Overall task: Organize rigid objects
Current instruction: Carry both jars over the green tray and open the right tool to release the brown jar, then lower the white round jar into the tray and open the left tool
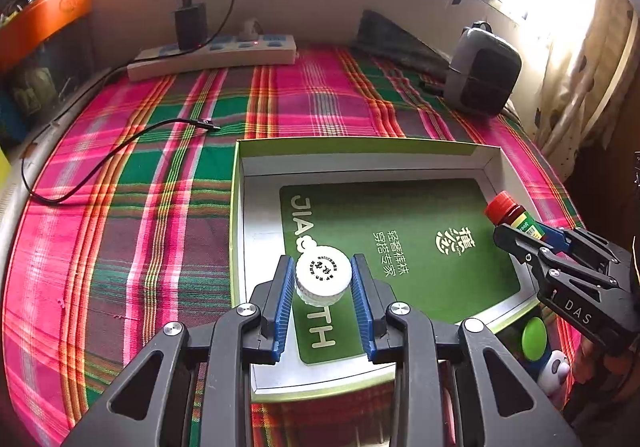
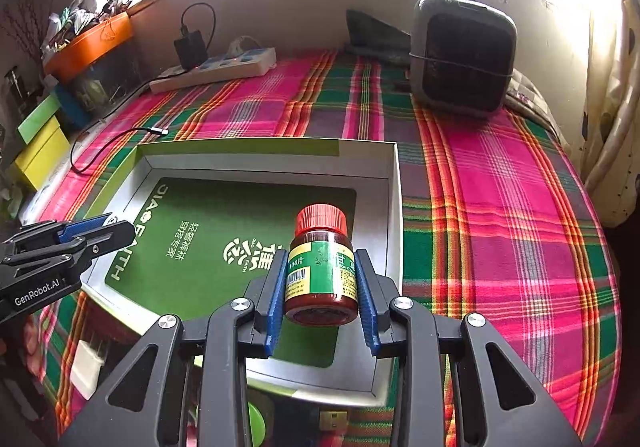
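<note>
1. I had my left hand-held gripper [image 1: 322, 283] clenched on a white bottle [image 1: 323, 281], its blue pads pressing both sides just under the ribbed cap.
2. My right hand-held gripper [image 2: 322, 287] was clenched on a brown pill bottle [image 2: 321, 271] with a red cap and green label, held upright between the pads.
3. Both bottles hung over the open box [image 1: 240, 231], a shallow tray with white walls and a green printed sheet on its floor. The white bottle was above the near left part, the brown one above the near right part by the right wall.
4. As I judged it, the task was at its placing step: 2 bottles were carried to the box, yet neither stood on its floor, and nothing else lay inside it.
5. More seemed left to do: a green disc [image 1: 534, 339] and a small white toy [image 1: 554, 369] lay outside the box by its near right corner, and I could not tell what else waited below the frame.
6. For room, the floor of the box was bare and wide, so both bottles had space to go down well apart.
7. The edges to mind were the right wall, close to the brown bottle, and the near wall under both grippers.
8. Around the box the plaid bedcover [image 2: 500, 207] was open; the loose black cable [image 1: 100, 163], power strip [image 1: 216, 55] and grey heater [image 2: 464, 55] were well apart from it.
</note>
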`<state>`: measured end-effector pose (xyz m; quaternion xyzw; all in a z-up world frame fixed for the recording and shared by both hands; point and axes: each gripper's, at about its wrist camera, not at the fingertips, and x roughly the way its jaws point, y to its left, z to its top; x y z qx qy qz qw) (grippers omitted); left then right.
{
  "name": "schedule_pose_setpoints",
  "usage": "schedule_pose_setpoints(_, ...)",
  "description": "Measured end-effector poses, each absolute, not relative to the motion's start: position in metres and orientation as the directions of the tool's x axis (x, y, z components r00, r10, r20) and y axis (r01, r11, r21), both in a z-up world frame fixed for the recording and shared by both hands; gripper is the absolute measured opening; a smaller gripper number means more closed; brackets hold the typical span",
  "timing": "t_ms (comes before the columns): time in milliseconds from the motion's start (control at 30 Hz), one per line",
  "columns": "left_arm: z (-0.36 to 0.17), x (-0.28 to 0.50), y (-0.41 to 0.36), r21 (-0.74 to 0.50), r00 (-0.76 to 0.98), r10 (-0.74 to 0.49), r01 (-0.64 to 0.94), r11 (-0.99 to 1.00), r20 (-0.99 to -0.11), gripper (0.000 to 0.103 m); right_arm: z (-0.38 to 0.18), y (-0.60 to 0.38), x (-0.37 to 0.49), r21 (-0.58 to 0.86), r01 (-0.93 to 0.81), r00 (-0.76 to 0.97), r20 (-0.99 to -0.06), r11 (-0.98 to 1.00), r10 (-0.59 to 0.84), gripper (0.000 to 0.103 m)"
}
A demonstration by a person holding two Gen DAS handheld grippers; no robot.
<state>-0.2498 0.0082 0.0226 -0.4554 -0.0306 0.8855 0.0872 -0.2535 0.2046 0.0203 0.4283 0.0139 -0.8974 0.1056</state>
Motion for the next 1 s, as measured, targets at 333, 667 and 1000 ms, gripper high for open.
schedule_pose_setpoints(333, 0.021, -0.249, 0.009, -0.138, -0.561, 0.189, -0.132, -0.982, -0.806, 0.028, 0.02, 0.202, -0.253, 0.055, 0.198, -0.619, -0.767, -0.979, -0.169, 0.033)
schedule_pose_setpoints(667, 0.021, -0.25, 0.011, -0.146, -0.559, 0.199, -0.138, -0.98, -0.805, 0.035, 0.021, 0.203, -0.254, 0.067, 0.193, -0.621, -0.764, -0.979, -0.175, 0.036)
schedule_pose_setpoints(1000, 0.028, -0.238, 0.009, -0.149, -0.574, 0.193, -0.124, -0.981, -0.796, 0.041, 0.03, 0.202, -0.245, 0.082, 0.195, -0.642, -0.743, -0.977, -0.191, 0.045)
